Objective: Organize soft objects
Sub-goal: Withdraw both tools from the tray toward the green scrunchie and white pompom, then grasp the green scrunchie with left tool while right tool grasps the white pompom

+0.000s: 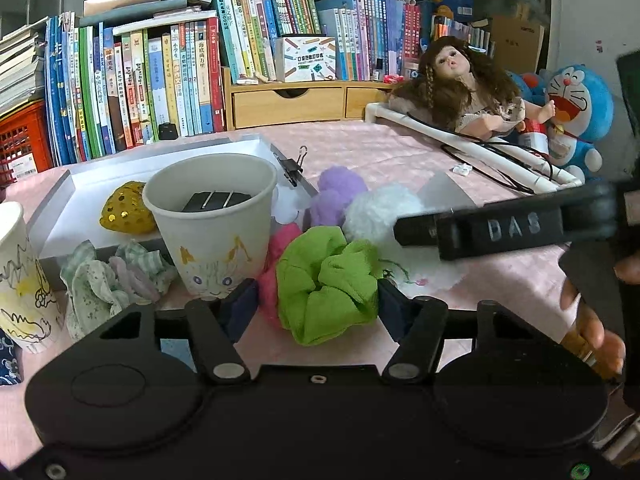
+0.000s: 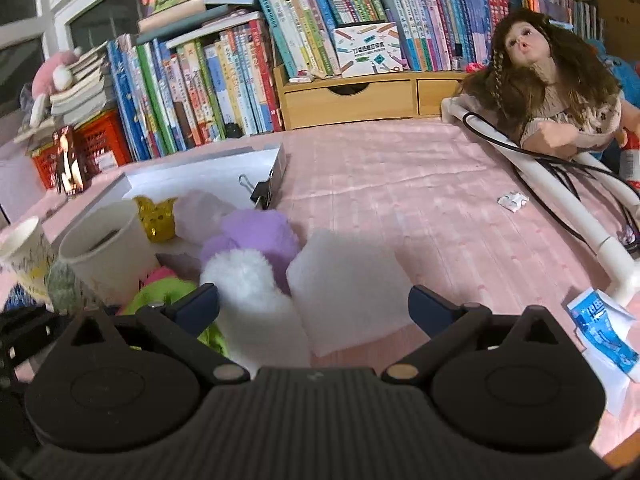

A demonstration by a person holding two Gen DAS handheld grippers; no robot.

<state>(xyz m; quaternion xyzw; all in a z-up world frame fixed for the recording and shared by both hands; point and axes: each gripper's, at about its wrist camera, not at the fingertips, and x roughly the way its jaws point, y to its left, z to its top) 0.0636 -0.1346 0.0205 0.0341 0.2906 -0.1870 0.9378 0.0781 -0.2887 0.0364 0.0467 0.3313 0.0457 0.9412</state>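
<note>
Green scrunchie point(image 1: 326, 280) lies between the left gripper point(image 1: 318, 302)'s spread, empty jaws, near the surface's front edge; rightward, the white foam block point(image 2: 344, 280) sits ahead of the right gripper point(image 2: 314, 304), jaws wide, holding nothing.

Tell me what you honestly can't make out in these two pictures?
- Pink soft item, left wrist view: mostly hidden behind the green scrunchie and paper cup.
- Dark things inside that cup: too shadowed to identify.
- White block, right wrist view: blurred, so its material is unclear.
- Second cup, left wrist view: cut off by the left edge.
- Right hand-held gripper, left wrist view: motion-blurred; its fingertips aren't distinct.
</note>
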